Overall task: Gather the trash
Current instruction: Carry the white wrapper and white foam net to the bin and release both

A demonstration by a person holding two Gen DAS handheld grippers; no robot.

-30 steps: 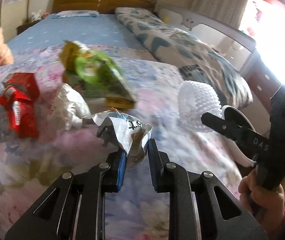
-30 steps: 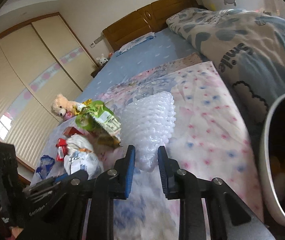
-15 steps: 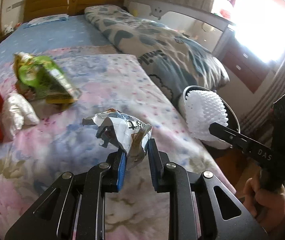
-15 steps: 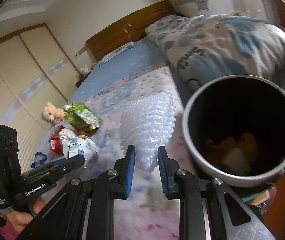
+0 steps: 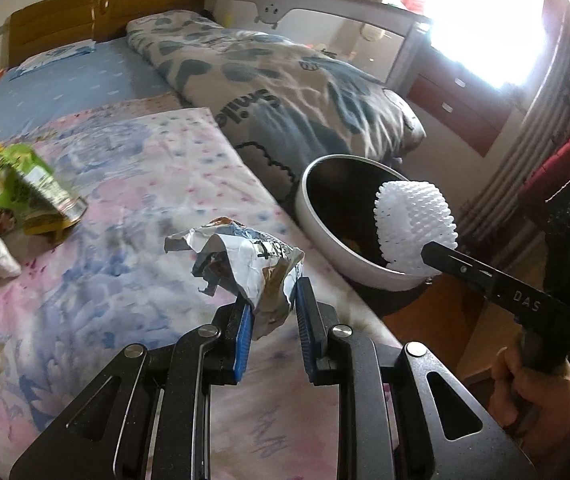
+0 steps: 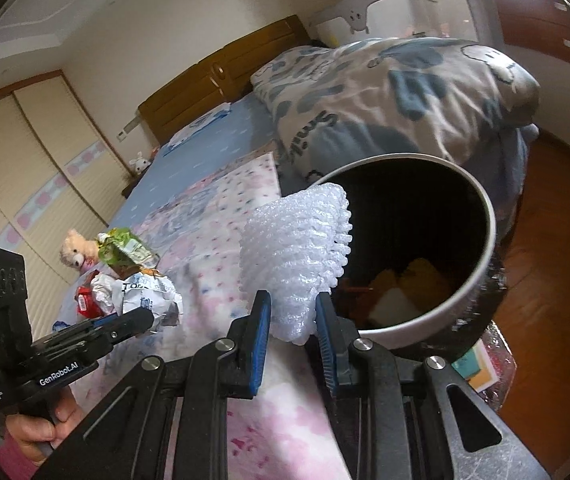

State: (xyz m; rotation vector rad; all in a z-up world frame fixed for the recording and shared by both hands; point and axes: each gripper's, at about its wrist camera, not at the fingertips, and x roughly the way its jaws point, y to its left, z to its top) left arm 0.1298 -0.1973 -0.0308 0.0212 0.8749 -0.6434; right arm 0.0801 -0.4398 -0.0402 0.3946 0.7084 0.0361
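Floral quilted bed [image 5: 133,184], left tool [image 5: 271,304] clenched on crinkled foil wrapper [image 5: 245,264], right tool [image 6: 292,320] clamping knobbly white foam net [image 6: 297,256], round dark bin [image 6: 481,208] beside.

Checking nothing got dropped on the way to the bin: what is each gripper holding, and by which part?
Left gripper: crumpled wrapper, held by its lower end. Right gripper: white foam net, held by its bottom edge.

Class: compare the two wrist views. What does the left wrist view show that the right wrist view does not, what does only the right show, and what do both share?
Only the left wrist view shows the bright window and the drawers.

Only the right wrist view shows the teddy bear, the wardrobe doors and the yellow scraps inside the trash bin.

Both show the bin, the white foam net, the crumpled wrapper, the green snack bag and the patterned quilt.
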